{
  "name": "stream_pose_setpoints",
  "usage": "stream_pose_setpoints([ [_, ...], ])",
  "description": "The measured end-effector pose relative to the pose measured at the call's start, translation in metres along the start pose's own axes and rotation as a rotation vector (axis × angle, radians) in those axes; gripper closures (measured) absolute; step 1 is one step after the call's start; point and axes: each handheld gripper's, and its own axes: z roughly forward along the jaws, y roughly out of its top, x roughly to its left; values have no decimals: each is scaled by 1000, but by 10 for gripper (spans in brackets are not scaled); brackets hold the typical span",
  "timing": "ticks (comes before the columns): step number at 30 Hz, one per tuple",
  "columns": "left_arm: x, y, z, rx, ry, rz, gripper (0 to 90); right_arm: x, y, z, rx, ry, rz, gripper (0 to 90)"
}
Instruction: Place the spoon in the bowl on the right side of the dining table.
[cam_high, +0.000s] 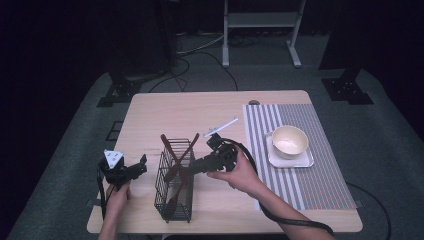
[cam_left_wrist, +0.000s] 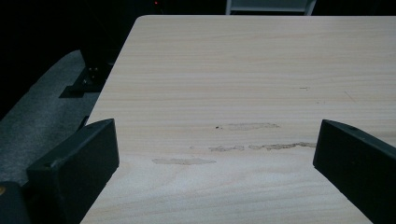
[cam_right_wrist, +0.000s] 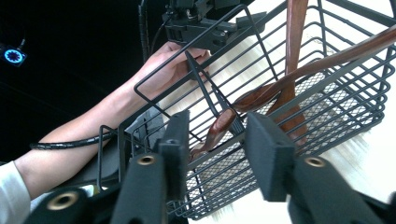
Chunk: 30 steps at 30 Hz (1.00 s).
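A black wire basket (cam_high: 172, 200) stands on the wooden table (cam_high: 200, 107) left of centre, with dark wooden utensils (cam_high: 177, 150) leaning crossed inside it. My right gripper (cam_high: 187, 169) reaches into the basket's top from the right. In the right gripper view its jaws (cam_right_wrist: 217, 140) straddle the basket rim (cam_right_wrist: 327, 107), and the end of a wooden utensil (cam_right_wrist: 219, 126) lies in the gap without touching either pad. My left gripper (cam_high: 141, 166) rests on the table left of the basket, open over bare wood (cam_left_wrist: 215, 154).
A striped placemat (cam_high: 300, 180) covers the table's right side, carrying a cream bowl (cam_high: 289, 140) on a white square plate (cam_high: 300, 161). A white stick-like item (cam_high: 222, 127) lies behind the right gripper. The other hand and its gripper (cam_right_wrist: 205, 28) appear beyond the basket.
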Motion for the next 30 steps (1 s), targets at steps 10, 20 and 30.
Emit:
stream_pose_setpoints([
  [10,-2,0,1,2,9,15,0,4,0,-2,-12,0,-12,827],
  [20,-2,0,0,3,8,15,0,13,4,-11,-40,-24,-38,833],
  [30,-2,0,1,1,9,20,0,23,10,-30,-86,-33,-41,833],
])
